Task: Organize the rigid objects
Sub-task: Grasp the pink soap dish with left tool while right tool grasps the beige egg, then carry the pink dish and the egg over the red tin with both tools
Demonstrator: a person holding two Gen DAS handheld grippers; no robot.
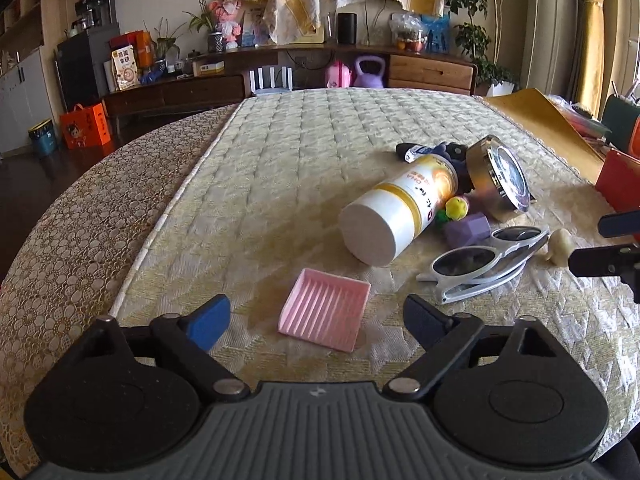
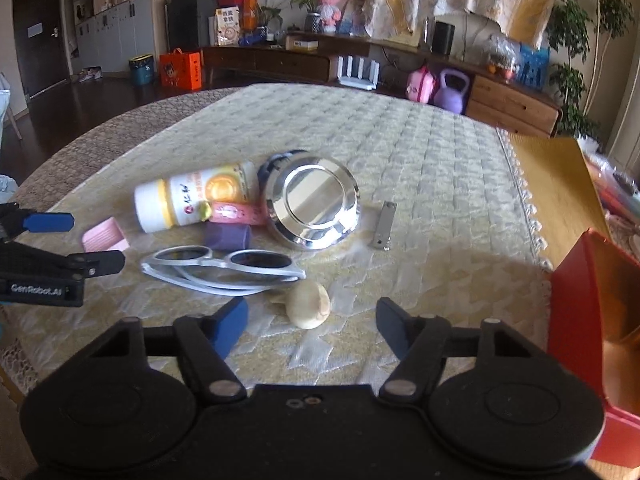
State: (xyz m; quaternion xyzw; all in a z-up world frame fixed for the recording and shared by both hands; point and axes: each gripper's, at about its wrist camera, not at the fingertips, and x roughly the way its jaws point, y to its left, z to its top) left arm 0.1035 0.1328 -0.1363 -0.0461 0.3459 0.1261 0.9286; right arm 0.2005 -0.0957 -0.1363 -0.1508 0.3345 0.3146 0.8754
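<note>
My left gripper [image 1: 316, 316] is open, its fingers either side of a pink ribbed tray [image 1: 325, 314] on the quilted table [image 1: 280, 152]. My right gripper [image 2: 312, 320] is open, with a garlic bulb [image 2: 309, 305] lying between its fingertips. Beyond lie white sunglasses [image 2: 224, 266], a white-and-yellow bottle on its side [image 2: 192, 200], a purple block [image 2: 228, 237], a pink tube [image 2: 236, 213], a shiny metal bowl tipped on edge [image 2: 314, 210] and a nail clipper [image 2: 385, 225]. The bottle [image 1: 400, 208], sunglasses [image 1: 480, 264] and bowl [image 1: 500, 178] also show in the left wrist view.
A red box [image 2: 592, 336] stands open at the right edge of the table. A yellow mat [image 2: 552, 184] lies at the far right. The left gripper shows at the left of the right wrist view [image 2: 84, 240]. A yellow pom-pom [image 1: 457, 206] lies by the bottle.
</note>
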